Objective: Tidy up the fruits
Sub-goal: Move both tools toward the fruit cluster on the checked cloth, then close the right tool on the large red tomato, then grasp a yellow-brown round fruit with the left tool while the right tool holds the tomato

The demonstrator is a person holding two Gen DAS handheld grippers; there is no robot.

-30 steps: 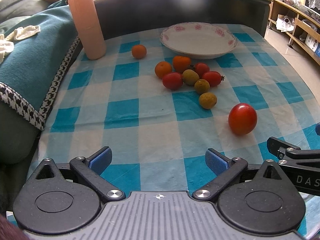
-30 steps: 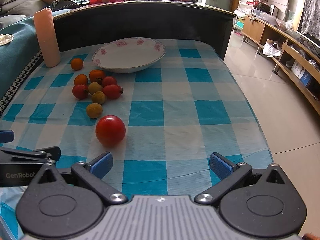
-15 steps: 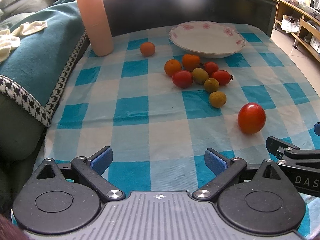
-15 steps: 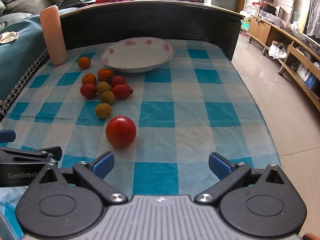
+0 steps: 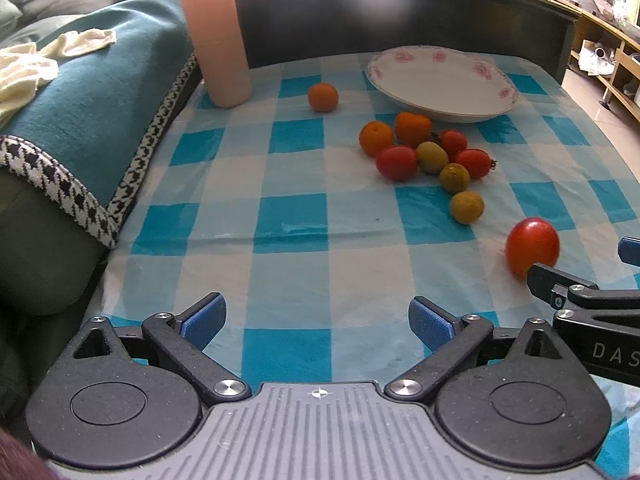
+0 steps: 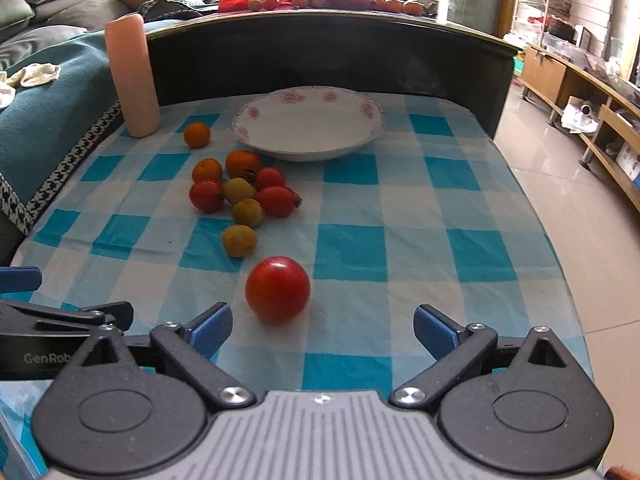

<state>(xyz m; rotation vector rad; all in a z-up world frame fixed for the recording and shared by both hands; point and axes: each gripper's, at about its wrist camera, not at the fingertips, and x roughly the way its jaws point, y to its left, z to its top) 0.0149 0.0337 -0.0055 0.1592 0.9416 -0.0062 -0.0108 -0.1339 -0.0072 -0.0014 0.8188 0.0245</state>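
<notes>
Your right gripper (image 6: 322,330) is spread wide and holds nothing; both blue pads (image 6: 210,328) hover just above the checked tablecloth (image 6: 420,216). The large tomato (image 6: 277,289) lies on the cloth just ahead of the left pad, nearer that pad than the right one and not touching either. Your left gripper (image 5: 316,320) is likewise fully spread and empty, with bare cloth between its pads (image 5: 202,320). In the left wrist view the tip of the right gripper enters from the right edge, with the large tomato (image 5: 532,246) just beyond it. Further out from the large tomato, a yellow-brown fruit (image 6: 239,240) lies alone on the cloth. Behind it sits a cluster of small fruits (image 6: 244,192): red tomatoes, yellow-brown fruits and oranges, packed close together, several touching. One small orange (image 6: 197,135) sits apart from the cluster, between it and the pink cylinder (image 6: 132,76). The cylinder stands upright at the far left corner of the cloth. The white plate (image 6: 308,126), rimmed with pink flowers, rests beyond the cluster toward the far edge of the table and contains no fruit. A teal blanket (image 5: 92,92) with a black-and-white border hangs along the left side of the table.
</notes>
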